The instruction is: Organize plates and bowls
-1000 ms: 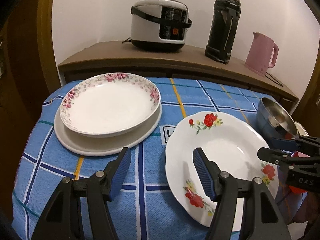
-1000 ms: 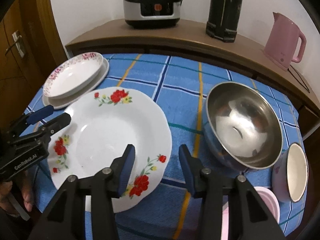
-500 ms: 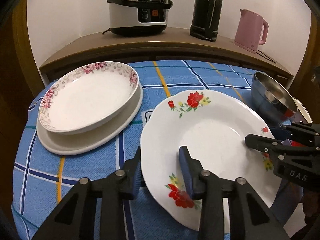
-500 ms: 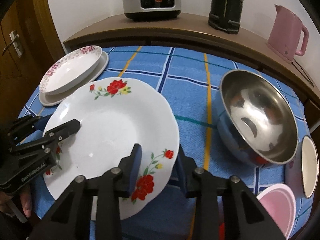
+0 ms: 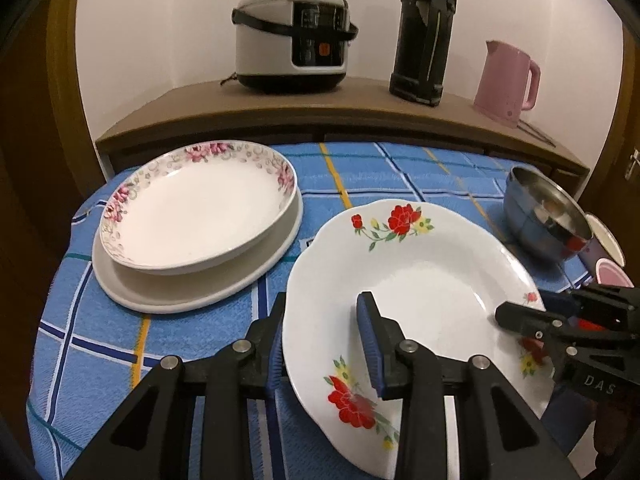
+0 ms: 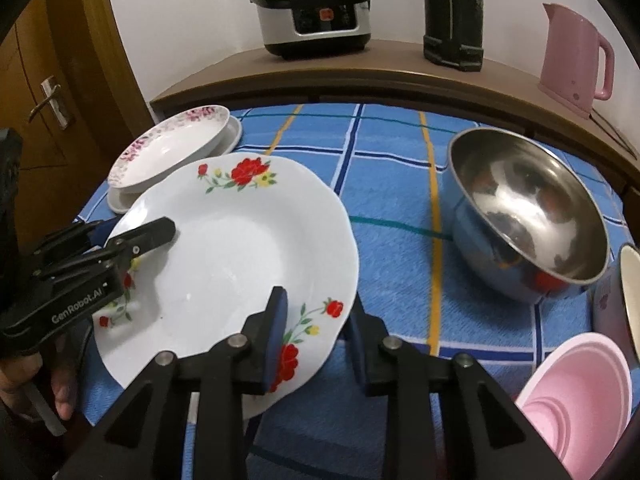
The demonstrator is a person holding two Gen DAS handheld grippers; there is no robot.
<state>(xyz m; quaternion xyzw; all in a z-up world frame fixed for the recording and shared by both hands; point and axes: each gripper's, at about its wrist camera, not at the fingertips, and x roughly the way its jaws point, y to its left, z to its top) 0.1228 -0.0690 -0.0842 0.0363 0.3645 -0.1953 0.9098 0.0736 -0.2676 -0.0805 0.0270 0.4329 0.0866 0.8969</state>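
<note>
The blue checked tablecloth (image 5: 360, 172) fills the whole surface, with a brown wooden shelf (image 5: 320, 108) curving behind it. Up on that shelf sit 3 appliances: a white and black rice cooker (image 5: 292, 56), a tall black flask (image 5: 424, 32) and a pink electric kettle (image 5: 508, 80).

Front and centre is the big white scalloped plate with red flowers (image 5: 420, 276), and both tools are on it. The left gripper (image 5: 322, 340) straddles its near-left rim, 1 blue pad on the upper face and the other tucked under the edge, jaws drawn in narrow and clamped on the plate. The right gripper (image 6: 314, 342) takes the opposite rim beside a red flower, 1 pad above and 1 below, and its jaws are closing on that edge at this moment. The plate tilts, its gripped edges raised off the cloth.

Back left, the pink-flowered white dish (image 5: 200, 208) sits nested on a plain white plate (image 5: 192, 292), well apart from the grippers. On the right, the shiny steel bowl (image 6: 528, 216) stands just beside the red-flowered plate. Nearest the right edge, a pink plastic bowl (image 6: 580, 392) lies next to a small cup with a cream inside (image 6: 628, 300).
</note>
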